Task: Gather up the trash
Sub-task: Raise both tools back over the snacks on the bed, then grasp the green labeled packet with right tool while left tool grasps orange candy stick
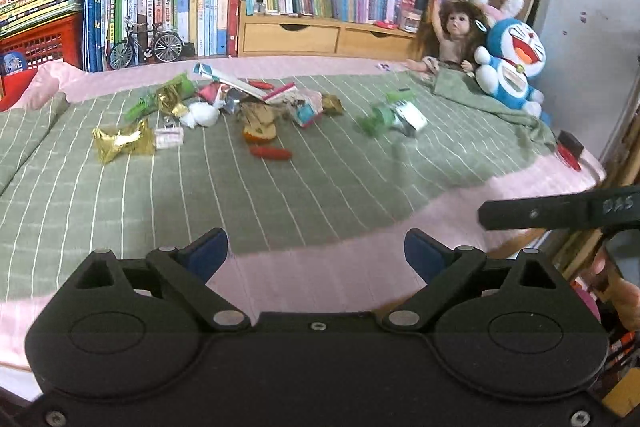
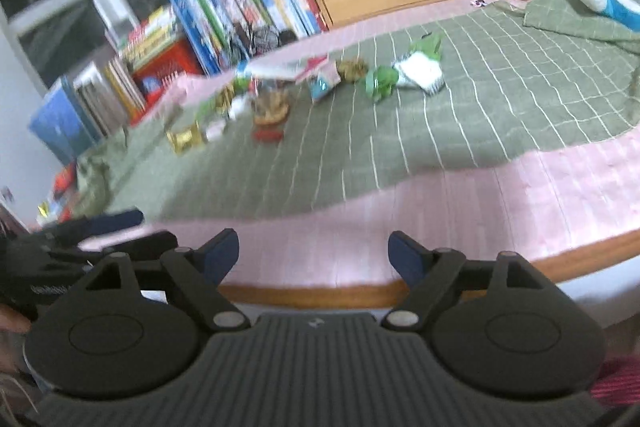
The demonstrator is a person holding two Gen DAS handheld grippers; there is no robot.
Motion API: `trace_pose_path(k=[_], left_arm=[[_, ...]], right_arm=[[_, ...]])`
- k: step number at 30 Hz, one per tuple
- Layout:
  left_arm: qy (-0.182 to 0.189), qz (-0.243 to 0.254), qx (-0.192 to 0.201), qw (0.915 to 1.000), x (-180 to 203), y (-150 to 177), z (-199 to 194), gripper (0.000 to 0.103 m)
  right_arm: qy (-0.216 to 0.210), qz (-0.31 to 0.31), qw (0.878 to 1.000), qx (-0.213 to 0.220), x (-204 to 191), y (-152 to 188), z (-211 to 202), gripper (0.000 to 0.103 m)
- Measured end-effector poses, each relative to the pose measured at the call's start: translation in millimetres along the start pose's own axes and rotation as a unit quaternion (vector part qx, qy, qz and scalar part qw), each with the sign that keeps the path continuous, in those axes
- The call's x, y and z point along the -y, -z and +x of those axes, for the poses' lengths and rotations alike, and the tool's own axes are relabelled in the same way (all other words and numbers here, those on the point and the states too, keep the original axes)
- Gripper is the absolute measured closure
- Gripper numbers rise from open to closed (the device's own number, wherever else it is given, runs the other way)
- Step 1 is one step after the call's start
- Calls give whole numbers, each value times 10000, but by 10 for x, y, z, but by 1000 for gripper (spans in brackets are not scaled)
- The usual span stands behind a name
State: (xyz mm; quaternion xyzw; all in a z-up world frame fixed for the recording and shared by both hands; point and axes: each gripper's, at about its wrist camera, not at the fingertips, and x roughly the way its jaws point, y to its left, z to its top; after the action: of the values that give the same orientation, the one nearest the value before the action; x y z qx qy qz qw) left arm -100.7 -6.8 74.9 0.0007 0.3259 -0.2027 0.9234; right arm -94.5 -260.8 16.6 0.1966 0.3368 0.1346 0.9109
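**Both grippers up and empty, trash untouched**

Left gripper (image 1: 316, 251) tilts down over the bed's near edge, jaws spread wide, holding nothing. Right gripper (image 2: 314, 253) is the same. The trash pile (image 1: 236, 111) sits far-left on the green blanket (image 1: 320, 179).

The left claw (image 1: 316, 253) gapes empty over pink bedding (image 1: 320, 279), wrappers (image 1: 124, 141) scattered beyond.

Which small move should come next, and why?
Probably reach the left gripper forward to the red wrapper, the nearest trash on the green blanket. Both grippers' jaws stand open and empty, short of the pile, so nothing is collected yet.
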Motion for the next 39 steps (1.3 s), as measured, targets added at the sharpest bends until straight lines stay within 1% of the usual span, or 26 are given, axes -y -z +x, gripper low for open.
trace_pose_path(k=[5, 9, 12, 17, 23, 25, 26, 27, 28, 33, 35, 37, 39], left_arm=[[-6, -148, -17, 9999, -45, -170, 191, 8], [-12, -207, 0, 9998, -56, -275, 325, 8], [-71, -216, -5, 9997, -55, -334, 424, 8], [-98, -237, -29, 9997, -64, -412, 579, 8], [-154, -274, -61, 9995, -111, -492, 784, 8], [-165, -336, -62, 9993, -147, -523, 861, 8], [-173, -377, -64, 9991, -165, -538, 900, 8], [-179, -416, -62, 9990, -185, -553, 936, 8], [-188, -452, -56, 9988, -202, -562, 972, 8], [-195, -477, 21, 9987, -230, -520, 1101, 8], [-177, -395, 64, 9990, -221, -485, 1147, 8], [-215, -374, 85, 9990, -221, -471, 1187, 12], [-218, -454, 122, 9987, -250, -479, 1227, 15]], right_arm=[[-146, 420, 9989, 115, 146, -140, 37, 12], [-219, 578, 9981, 68, 218, -224, 107, 12], [-318, 631, 9975, 21, 260, -275, 169, 12], [-603, 712, 9956, 41, 301, -351, 258, 12], [-587, 589, 9965, 82, 303, -463, 362, 19], [-461, 524, 9975, 112, 311, -508, 397, 24], [-350, 468, 9982, 147, 310, -533, 417, 25], [-238, 402, 9987, 188, 309, -551, 434, 29], [-90, 294, 9992, 250, 308, -578, 455, 33], [615, -276, 9968, 420, 292, -726, 579, 45], [766, -418, 9953, 419, 314, -783, 644, 47], [861, -523, 9941, 405, 345, -842, 718, 48], [947, -586, 9930, 405, 373, -884, 782, 50]])
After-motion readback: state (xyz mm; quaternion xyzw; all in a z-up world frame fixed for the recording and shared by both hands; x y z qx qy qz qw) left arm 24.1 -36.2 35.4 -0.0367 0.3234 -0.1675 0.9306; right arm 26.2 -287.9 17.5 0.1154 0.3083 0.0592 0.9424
